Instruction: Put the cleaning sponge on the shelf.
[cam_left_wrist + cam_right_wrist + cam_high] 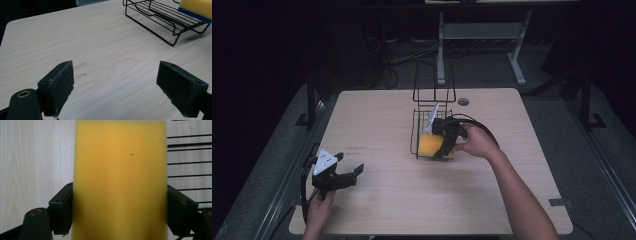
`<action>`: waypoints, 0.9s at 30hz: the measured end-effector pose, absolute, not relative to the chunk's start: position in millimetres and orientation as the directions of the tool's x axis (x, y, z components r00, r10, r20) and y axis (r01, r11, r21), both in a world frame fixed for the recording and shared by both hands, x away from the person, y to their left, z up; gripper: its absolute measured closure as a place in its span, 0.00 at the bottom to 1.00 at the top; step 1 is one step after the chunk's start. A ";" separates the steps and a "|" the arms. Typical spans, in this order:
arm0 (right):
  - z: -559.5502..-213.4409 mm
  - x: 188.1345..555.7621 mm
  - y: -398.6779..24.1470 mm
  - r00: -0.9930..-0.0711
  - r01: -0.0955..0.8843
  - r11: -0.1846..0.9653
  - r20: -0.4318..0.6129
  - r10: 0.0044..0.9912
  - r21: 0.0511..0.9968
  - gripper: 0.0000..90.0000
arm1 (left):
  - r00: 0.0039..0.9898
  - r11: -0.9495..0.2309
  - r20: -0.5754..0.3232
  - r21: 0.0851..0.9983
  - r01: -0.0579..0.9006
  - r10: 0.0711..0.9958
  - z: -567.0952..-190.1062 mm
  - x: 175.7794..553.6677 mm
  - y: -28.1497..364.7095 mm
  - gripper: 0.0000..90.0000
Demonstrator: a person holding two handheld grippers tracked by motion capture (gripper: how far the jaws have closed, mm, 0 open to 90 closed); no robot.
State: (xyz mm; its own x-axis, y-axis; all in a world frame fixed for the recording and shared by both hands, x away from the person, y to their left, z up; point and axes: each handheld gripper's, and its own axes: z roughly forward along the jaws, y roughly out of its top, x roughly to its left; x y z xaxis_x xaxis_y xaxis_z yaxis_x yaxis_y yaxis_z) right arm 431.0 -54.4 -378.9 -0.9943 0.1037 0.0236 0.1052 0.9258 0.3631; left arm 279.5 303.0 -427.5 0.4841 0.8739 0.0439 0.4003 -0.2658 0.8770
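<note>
A yellow sponge (pixel 432 146) with a blue underside is clamped in my right gripper (pixel 446 144) at the near end of a black wire rack (pixel 432 107). In the right gripper view the sponge (pixel 120 182) fills the gap of the right gripper (pixel 120 212), with both pads pressing its sides. The rack's wires (pixel 190 162) show on the right behind it. Whether the sponge touches the rack I cannot tell. My left gripper (pixel 351 164) is held open over the table's near left. The left gripper (pixel 117 82) has bare wood between its jaws, with the rack (pixel 160 22) and sponge (pixel 197 7) farther off.
The light wooden table (pixel 387 200) has a round cable hole (pixel 463 101) near its far edge. The rack's tall back loop (pixel 434 82) rises behind its basket. A black cable (pixel 484 130) arcs from the right gripper. Metal desk legs (pixel 441 50) stand on the dark floor beyond.
</note>
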 end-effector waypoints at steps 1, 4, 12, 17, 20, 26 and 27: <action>-379.8 431.9 -53.9 -0.994 0.107 0.927 0.029 0.103 0.358 0.24 | 0.484 -0.266 0.044 0.877 0.400 0.874 -427.5 279.5 303.0 0.15; -381.5 433.7 -52.9 -0.994 0.107 0.933 0.030 0.103 0.345 0.24 | 0.482 -0.264 0.042 0.877 0.402 0.875 -427.7 279.6 303.2 0.15; -375.6 441.7 -48.4 -0.995 0.103 0.932 0.034 0.097 0.347 0.24 | 0.483 -0.266 0.044 0.877 0.400 0.874 -427.4 279.4 303.1 0.15; -379.2 445.8 -48.8 -0.993 0.114 0.930 0.041 0.107 0.349 0.24 | 0.483 -0.263 0.042 0.877 0.401 0.875 -427.6 279.5 303.1 0.15; -380.4 448.4 -48.4 -0.993 0.115 0.936 0.039 0.109 0.333 0.24 | 0.485 -0.267 0.044 0.877 0.400 0.874 -427.5 279.5 302.8 0.15; -377.0 455.8 -42.2 -0.995 0.103 0.936 0.036 0.096 0.337 0.24 | 0.485 -0.267 0.045 0.877 0.400 0.873 -427.7 279.7 302.7 0.15; -377.0 455.8 -42.2 -0.995 0.103 0.936 0.036 0.096 0.337 0.24 | 0.485 -0.267 0.045 0.877 0.400 0.873 -427.7 279.7 302.7 0.15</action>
